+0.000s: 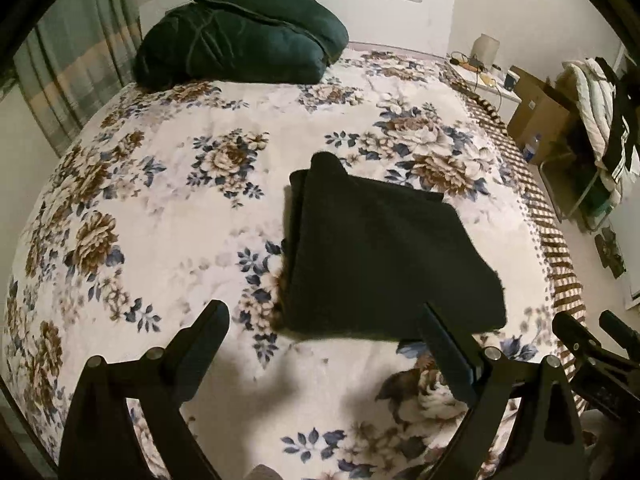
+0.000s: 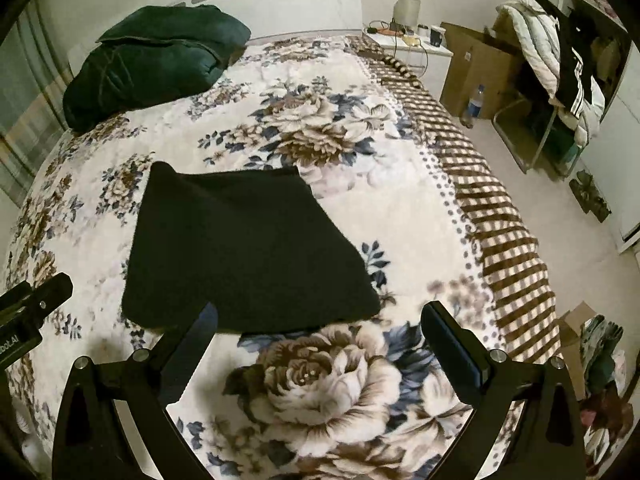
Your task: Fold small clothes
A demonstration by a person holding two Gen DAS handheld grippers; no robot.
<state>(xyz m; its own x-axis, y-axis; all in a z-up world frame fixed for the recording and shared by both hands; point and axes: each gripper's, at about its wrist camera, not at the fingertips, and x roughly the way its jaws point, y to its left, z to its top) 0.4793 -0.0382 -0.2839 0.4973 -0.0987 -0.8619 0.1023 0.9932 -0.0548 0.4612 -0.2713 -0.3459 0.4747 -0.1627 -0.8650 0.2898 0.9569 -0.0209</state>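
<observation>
Both hand-held grippers, left (image 1: 320, 344) and right (image 2: 320, 344), hung spread and empty over the folded dark cloth (image 1: 384, 252) on the bed (image 1: 160, 200); looked soft, light, floppy, best pinched at corners.

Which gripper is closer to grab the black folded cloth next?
Probably the right gripper: the black cloth's near edge lies just ahead of its open fingers; the left gripper sits off its left corner.

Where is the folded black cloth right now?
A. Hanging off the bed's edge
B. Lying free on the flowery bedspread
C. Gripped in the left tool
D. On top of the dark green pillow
B: the folded black cloth lies flat on the flowery bedspread, with both tools open and clear of it.
</observation>
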